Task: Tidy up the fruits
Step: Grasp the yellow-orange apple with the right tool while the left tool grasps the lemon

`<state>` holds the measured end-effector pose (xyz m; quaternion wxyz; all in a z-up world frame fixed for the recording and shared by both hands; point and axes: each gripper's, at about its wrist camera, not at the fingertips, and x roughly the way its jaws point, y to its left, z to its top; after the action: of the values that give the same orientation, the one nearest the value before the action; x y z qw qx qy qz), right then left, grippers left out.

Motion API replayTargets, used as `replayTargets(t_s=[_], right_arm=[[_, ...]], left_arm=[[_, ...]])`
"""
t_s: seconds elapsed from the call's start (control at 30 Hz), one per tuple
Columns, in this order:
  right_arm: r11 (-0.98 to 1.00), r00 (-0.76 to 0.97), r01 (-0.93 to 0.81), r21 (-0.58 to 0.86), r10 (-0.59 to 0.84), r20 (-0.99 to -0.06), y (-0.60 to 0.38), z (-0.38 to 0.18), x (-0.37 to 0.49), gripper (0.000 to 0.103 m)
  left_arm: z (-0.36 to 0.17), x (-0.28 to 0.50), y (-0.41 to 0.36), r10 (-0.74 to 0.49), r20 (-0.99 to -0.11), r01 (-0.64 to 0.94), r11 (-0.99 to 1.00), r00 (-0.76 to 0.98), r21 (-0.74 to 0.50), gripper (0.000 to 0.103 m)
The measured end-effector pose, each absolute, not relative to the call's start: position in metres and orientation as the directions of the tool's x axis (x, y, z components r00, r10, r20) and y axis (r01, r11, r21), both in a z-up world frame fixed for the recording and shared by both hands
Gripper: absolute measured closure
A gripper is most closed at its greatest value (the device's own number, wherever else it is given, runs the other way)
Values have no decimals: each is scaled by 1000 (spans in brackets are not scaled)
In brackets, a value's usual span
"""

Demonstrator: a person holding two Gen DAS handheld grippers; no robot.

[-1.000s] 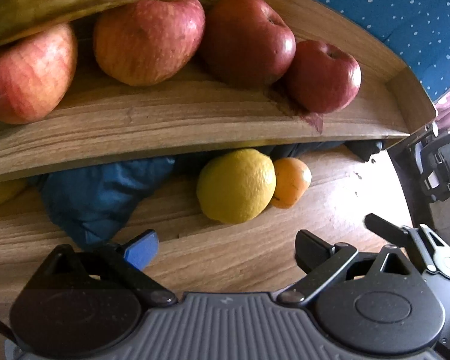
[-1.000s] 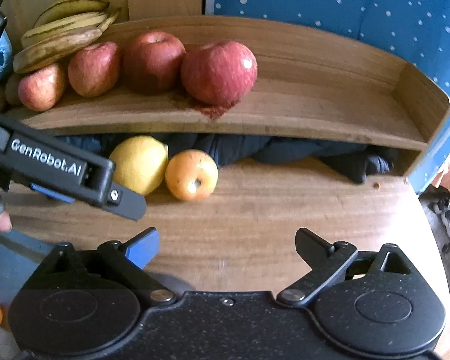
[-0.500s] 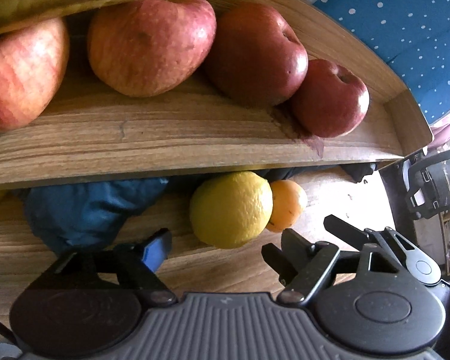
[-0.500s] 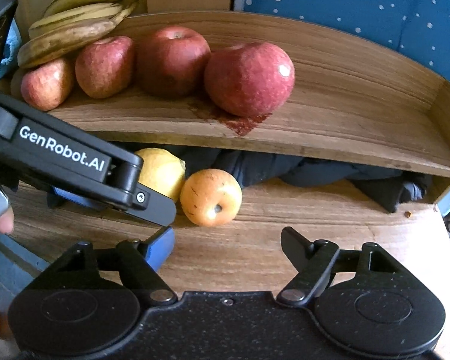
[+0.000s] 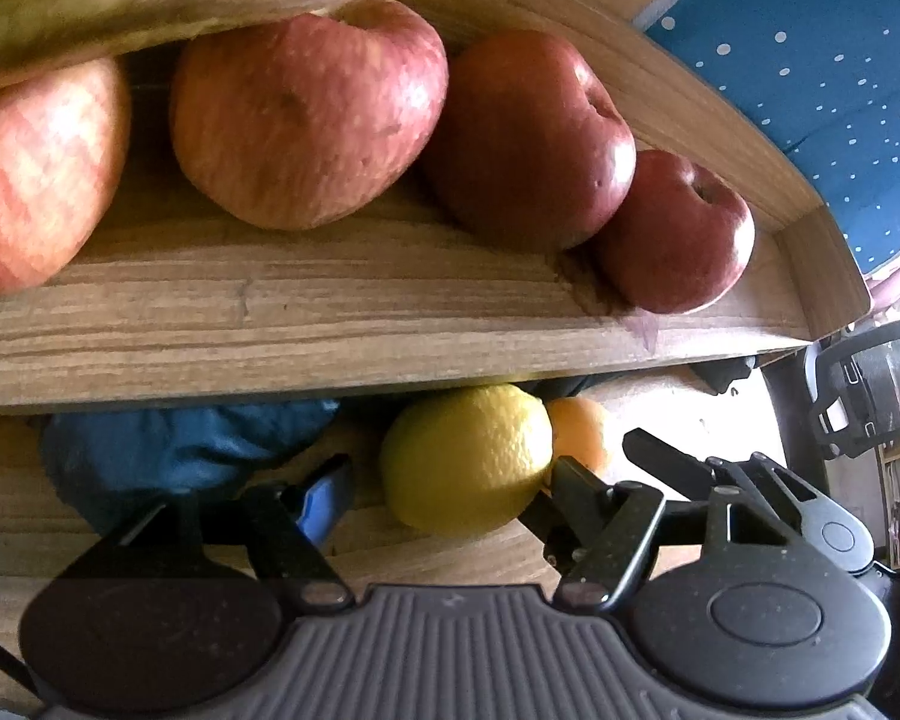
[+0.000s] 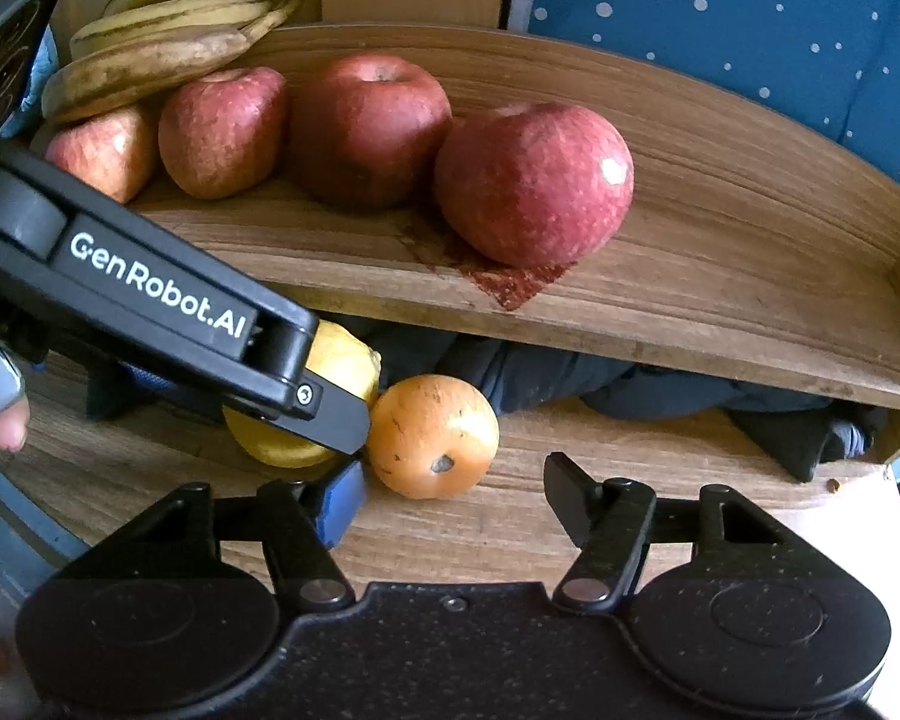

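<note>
A yellow lemon (image 5: 468,462) lies on the lower wooden board under the shelf, with an orange (image 5: 579,435) touching its right side. My left gripper (image 5: 450,495) is open with its fingers on either side of the lemon. In the right wrist view the left gripper's finger covers part of the lemon (image 6: 345,363), and the orange (image 6: 432,435) lies just ahead of my right gripper (image 6: 450,498), which is open and empty. Several red apples (image 6: 534,180) and bananas (image 6: 162,54) rest on the wooden shelf (image 6: 720,276).
Dark blue cloth (image 5: 180,450) is bunched under the shelf on the left, and dark cloth (image 6: 660,384) on the right. A blue dotted fabric (image 6: 750,12) hangs behind. The shelf's right end has a raised wall (image 5: 822,276). A black chair (image 5: 870,384) stands at the right.
Both grippers have moved forward toward the fruit under the shelf. The left gripper's fingers now flank the lemon and have narrowed. The right gripper has closed in on the orange.
</note>
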<state>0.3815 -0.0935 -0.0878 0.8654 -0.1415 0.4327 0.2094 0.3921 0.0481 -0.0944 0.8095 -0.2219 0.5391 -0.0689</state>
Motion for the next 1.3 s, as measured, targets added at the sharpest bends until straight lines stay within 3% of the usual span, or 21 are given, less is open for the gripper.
replayTargets(t_s=[0.3,0.63,0.8,1.3], right_arm=[[860,542,-505,-75,248,-803,-95,-86,374,42],[826,532,-558,-81,282,-799,-106,-85,361,44],[801,513,-594,-72,308,-801,-111,-86,358,54],[782,500,-619,-76,318,-805,-107,-92,363,53]], left_arm=[[-94,399,46,-372,-826,-125,879,423,-459,37],[-95,396,50,-378,-821,-131,873,429,-470,38],[-97,392,54,-380,-818,-133,871,431,-474,39],[-92,382,64,-363,-830,-170,868,424,-467,39]])
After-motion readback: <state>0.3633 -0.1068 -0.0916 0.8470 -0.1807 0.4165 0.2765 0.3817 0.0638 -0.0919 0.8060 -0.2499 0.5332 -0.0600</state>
